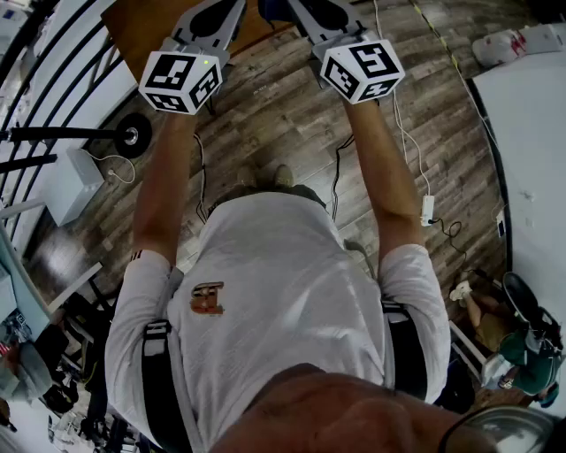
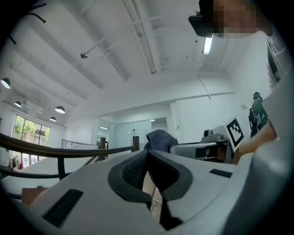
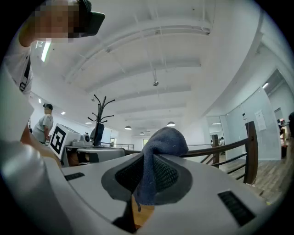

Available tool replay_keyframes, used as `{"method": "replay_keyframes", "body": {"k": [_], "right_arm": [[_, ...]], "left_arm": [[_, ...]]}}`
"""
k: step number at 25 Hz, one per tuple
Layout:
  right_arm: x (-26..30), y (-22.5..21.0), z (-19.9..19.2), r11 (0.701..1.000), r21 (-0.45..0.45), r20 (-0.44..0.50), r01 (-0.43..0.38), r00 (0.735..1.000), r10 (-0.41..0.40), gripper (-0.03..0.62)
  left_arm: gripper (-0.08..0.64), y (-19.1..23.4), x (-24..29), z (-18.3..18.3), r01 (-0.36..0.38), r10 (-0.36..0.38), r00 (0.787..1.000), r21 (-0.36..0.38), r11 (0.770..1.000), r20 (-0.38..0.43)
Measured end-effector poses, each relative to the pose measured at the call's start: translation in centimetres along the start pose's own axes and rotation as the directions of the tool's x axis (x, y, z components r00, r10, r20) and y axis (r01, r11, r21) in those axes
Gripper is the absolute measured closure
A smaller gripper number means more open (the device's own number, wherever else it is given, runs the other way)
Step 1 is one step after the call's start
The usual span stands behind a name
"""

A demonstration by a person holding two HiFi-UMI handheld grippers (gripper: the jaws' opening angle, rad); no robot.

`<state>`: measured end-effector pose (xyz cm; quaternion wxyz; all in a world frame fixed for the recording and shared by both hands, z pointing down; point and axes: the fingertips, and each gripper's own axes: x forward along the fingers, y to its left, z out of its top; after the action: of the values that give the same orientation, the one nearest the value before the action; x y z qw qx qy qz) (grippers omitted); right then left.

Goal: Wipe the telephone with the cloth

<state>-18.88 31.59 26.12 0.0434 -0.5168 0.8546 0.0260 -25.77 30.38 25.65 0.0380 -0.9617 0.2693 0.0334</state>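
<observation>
In the right gripper view, my right gripper [image 3: 148,160] is shut on a blue-grey cloth [image 3: 161,147], which bunches up above the jaws and hangs down between them. The left gripper view has my left gripper [image 2: 148,158] shut, its dark pads meeting with nothing between them. Behind them the cloth [image 2: 161,139] shows in the right gripper [image 2: 202,149]. From the head view both grippers are held out in front of the person, left [image 1: 210,22] and right [image 1: 320,16], their tips cut off at the top edge. No telephone is in view.
A brown tabletop [image 1: 146,31] lies beyond the grippers over a wooden plank floor [image 1: 283,124] with cables. A white box [image 1: 71,181] stands at left, a white table [image 1: 531,133] at right. A dark railing [image 3: 229,147], a coat stand [image 3: 98,117] and another person [image 3: 44,120] are around.
</observation>
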Motion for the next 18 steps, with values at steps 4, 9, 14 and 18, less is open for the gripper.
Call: {"method": "replay_keyframes", "body": {"k": [4, 9, 14, 18], "right_arm": [[0.3, -0.7, -0.1, 1.0, -0.001, 0.002, -0.008, 1.0, 0.008, 0.52], [0.0, -1.9, -0.7, 0.999, 0.025, 0.004, -0.025, 1.0, 0.025, 0.52], [-0.5, -4.2, -1.3, 0.999, 0.025, -0.015, -0.034, 0.999, 0.034, 0.52], [-1.6, -6.1, -1.1, 0.999, 0.031, -0.017, -0.037, 0.999, 0.037, 0.52]], "left_arm": [[0.541, 0.3, 0.5, -0.3, -0.011, 0.011, 1.0, 0.001, 1.0, 0.001], [0.541, 0.1, 1.8, -1.1, -0.018, 0.018, 1.0, -0.003, 1.0, -0.009], [0.541, -0.2, 4.3, -2.1, -0.041, 0.041, 0.999, -0.013, 0.999, -0.02], [0.541, -1.0, 5.8, -2.6, -0.065, 0.065, 0.997, -0.013, 0.998, -0.029]]}}
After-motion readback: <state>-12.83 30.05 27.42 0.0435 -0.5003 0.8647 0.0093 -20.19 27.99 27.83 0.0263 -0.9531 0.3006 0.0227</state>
